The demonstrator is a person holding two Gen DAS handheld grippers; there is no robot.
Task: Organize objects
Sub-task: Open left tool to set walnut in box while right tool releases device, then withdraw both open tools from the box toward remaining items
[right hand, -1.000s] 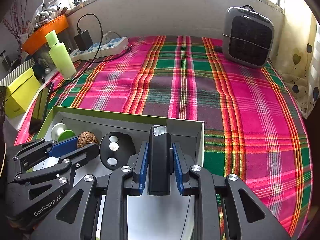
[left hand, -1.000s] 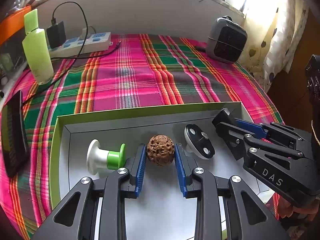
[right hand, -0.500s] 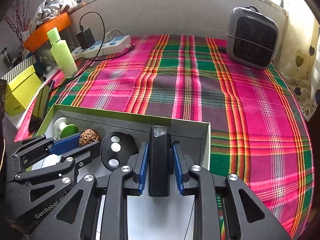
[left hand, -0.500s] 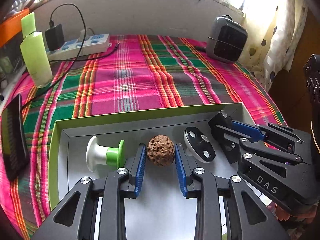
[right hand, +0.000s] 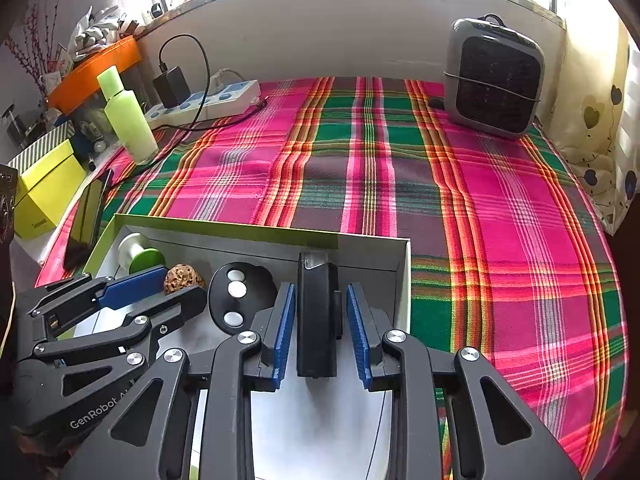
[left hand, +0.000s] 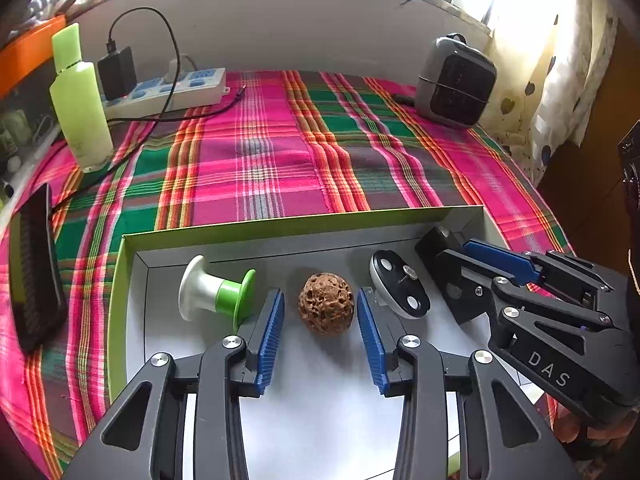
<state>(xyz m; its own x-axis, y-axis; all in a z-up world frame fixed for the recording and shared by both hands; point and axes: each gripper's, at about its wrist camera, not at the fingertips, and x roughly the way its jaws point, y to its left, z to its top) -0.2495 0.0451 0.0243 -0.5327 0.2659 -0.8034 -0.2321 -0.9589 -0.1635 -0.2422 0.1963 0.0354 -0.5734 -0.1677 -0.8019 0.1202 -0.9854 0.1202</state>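
A: Brown walnut [left hand: 326,304] lies in the box [left hand: 120,280], right of the spool [left hand: 216,294]; left gripper [left hand: 320,320] just opening, fingers clear of it

B: Right gripper [right hand: 320,320] too, freeing the black device [right hand: 318,312] beside the box's right wall

One open box [left hand: 120,280] holds four things: one white-and-green spool [left hand: 212,294], one wrinkled brown walnut [left hand: 326,304], one black disc with three white dots [right hand: 240,298] and one upright black rectangular device [right hand: 316,312]. Around it are one green bottle [left hand: 80,100], one power strip [left hand: 172,90], one black charger [left hand: 117,72], one grey heater [right hand: 494,80], one dark phone [left hand: 34,268] and one yellow box [right hand: 44,188].
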